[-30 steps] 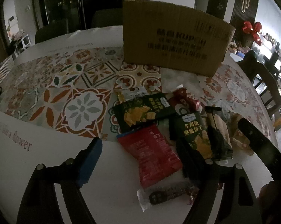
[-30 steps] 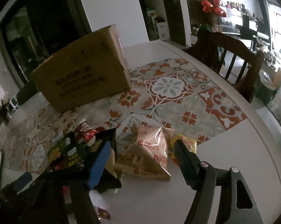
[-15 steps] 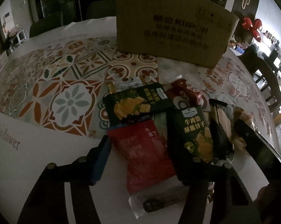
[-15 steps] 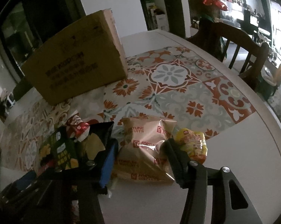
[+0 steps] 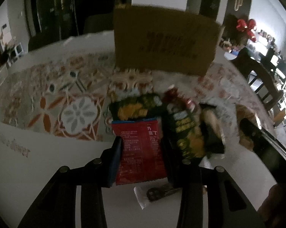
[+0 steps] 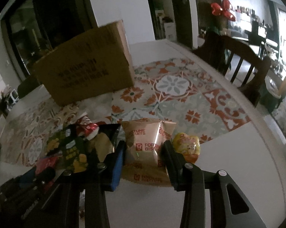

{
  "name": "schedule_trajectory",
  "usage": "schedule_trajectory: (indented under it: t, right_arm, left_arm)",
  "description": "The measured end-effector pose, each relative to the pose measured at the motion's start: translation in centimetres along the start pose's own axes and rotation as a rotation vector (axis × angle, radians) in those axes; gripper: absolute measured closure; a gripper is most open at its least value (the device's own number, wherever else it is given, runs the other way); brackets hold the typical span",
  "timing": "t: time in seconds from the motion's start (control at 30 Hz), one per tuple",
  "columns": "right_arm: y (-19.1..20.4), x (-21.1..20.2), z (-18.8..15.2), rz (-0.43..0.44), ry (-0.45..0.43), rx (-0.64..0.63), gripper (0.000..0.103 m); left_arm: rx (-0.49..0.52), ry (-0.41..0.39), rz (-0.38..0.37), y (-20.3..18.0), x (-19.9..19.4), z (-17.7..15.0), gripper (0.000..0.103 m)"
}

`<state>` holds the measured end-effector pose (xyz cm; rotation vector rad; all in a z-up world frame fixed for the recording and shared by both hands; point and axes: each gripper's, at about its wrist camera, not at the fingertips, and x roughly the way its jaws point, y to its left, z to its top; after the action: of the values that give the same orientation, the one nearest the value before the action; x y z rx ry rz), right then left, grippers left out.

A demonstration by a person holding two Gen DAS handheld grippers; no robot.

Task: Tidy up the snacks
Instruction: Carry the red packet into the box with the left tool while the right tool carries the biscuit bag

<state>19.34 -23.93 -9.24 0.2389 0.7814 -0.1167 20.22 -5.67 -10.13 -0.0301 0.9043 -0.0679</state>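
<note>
Red foil packet [image 5: 140,148]: lying flat at the near end of the snack pile, on the white table [image 5: 38,161]; thin, crinkly and light, likely slippery where the film is smooth.
Left gripper [image 5: 141,157]: jaws closing, the red packet between them; both fingers are seen against the packet's long edges, so it is judged gripped or all but gripped.
Tan biscuit bag [image 6: 144,148]: puffed with air, standing up from the tabletop beside a small yellow packet [image 6: 186,146]; soft walls, brittle contents, best pinched lightly.
Right gripper [image 6: 143,159]: jaws closing across the bag's lower half, the bag pressed between them.
Hold point: side seams or flat margins are preferred over the swollen middle, where biscuits may be crushed.
Slip risk: a hard squeeze could make either film buckle and slide out.
Cardboard box [image 5: 165,41]: upright behind the pile, judged the likely destination.
Green packets [image 5: 186,133]: overlapping beside the red one, untouched.
</note>
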Motion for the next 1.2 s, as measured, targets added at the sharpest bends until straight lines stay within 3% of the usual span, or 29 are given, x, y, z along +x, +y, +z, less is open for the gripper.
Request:
schedule_trajectory:
  t: [0.47,0.63,0.97,1.2]
  right_arm:
    - [2.6,-5.8,3.1,0.165,-0.092,-0.079,0.062]
    - [2.8,-7.5,5.0,0.175,-0.119,-0.094,0.062]
    - [4.6,-7.6,11.8,0.215,-0.242,-0.151,0.062]
    - [6.5,-4.7,15.8,0.274,-0.200,-0.193,0.061]
  left_arm:
    - [0.100,-0.253,-0.097,-0.2,-6.8,5.2,0.063]
    - [0.136,-0.322,-0.114,-0.6,-8.4,7.0,0.063]
    - [0.169,-0.379,-0.160,-0.6,-9.2,13.0,0.063]
    - [0.187,-0.402,-0.178,-0.5,-8.3,17.7,0.063]
